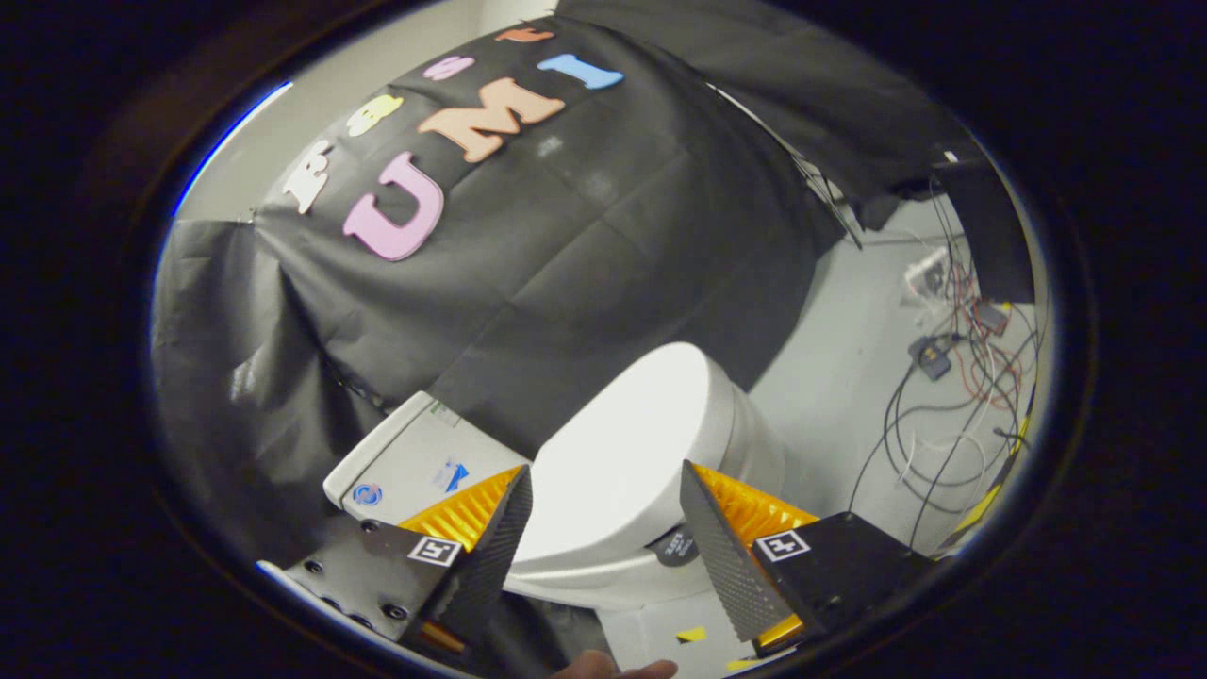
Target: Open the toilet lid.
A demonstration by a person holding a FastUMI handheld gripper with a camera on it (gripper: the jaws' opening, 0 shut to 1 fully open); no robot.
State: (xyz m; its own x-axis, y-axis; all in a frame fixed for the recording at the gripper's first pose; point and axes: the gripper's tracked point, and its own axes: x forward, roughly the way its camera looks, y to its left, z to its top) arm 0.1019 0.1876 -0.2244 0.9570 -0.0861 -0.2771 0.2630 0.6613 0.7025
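There is one toilet [726,434]. Its lid [622,462] is down, closed, and its tank [415,462] stands against the black cloth wall [528,255]. Many cables [943,415] lie on the grey floor [839,377] beside it. The gripper [606,514] is tilted, its fingers wide apart and holding nothing, with the lid just ahead between them.

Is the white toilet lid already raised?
No, the white toilet lid lies flat and closed, seen beyond the open gripper.
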